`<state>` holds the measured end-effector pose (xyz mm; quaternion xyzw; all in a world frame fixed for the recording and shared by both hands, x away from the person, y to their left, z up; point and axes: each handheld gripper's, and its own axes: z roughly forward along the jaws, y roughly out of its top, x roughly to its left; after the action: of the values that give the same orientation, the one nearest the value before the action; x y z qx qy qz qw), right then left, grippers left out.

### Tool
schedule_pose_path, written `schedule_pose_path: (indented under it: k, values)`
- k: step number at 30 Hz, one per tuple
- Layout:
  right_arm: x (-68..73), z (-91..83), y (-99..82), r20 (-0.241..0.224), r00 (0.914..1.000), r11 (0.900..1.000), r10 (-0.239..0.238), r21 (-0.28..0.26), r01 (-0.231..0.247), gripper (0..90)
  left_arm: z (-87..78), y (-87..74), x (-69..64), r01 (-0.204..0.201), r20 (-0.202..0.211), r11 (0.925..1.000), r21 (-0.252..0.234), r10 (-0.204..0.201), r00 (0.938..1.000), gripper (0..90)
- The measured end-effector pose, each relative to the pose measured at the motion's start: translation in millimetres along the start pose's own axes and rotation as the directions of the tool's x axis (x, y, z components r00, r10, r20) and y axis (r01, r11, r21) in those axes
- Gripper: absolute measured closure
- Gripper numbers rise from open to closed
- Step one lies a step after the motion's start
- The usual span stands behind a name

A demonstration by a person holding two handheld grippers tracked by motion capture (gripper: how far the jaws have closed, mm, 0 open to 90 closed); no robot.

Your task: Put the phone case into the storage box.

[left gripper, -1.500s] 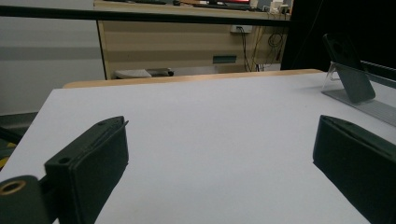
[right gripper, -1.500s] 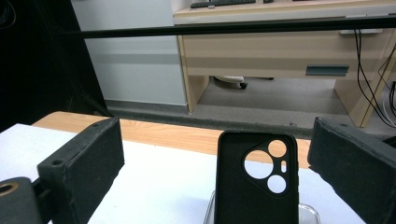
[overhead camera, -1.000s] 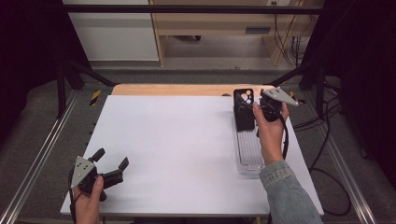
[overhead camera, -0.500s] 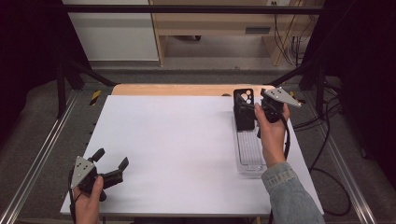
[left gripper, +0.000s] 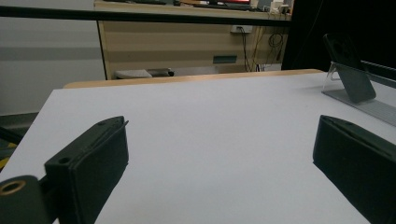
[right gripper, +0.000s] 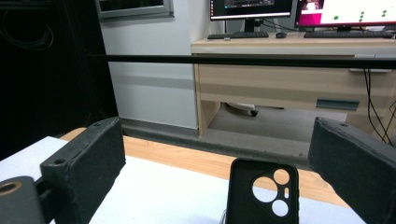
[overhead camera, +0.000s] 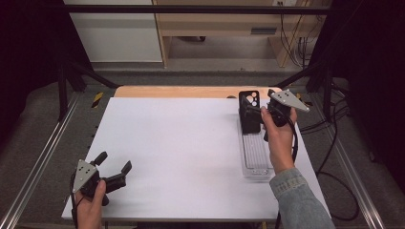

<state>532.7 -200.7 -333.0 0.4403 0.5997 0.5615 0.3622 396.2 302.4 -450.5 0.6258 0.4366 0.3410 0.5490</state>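
Your right gripper [overhead camera: 255, 106] sat at the far right of the white table [overhead camera: 181, 152], its jaws wide apart and just opened further, with the black phone case [right gripper: 263, 193] standing between them but untouched; neither pad pressed on it. The case leaned upright at the far end of the clear stand [overhead camera: 255, 160], camera cutouts facing you.

Looked like the step was letting go after seating the case, or lining up for a grab; the pictures didn't settle which. Either way, you needed to keep both pads clear of the case edges and move straight along the jaw line, since a sideways brush could have tipped it off the stand.

Your left gripper [overhead camera: 113, 174] rested near the table's front-left corner, jaws wide and empty, well apart from the case.
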Motion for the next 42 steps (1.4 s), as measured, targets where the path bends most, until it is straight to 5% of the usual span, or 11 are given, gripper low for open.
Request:
schedule_pose_path:
  k: [17, 42]
  values:
    - [2.8, -5.8, 1.8, 0.010, 0.9991, 0.9981, -0.042, -0.044, 0.043, 2.8, 0.2, -0.1, -0.2, -0.002, 0.002, 1.0000, 0.001, 0.002, 1.0000, 3.8]
    - [-2.3, -24.2, 2.1, 0.013, 0.9995, 0.9977, -0.030, -0.061, 0.031, 3.0, 0.2, -0.5, -0.4, 0.000, 0.004, 1.0000, 0.003, 0.000, 1.0000, 3.8]
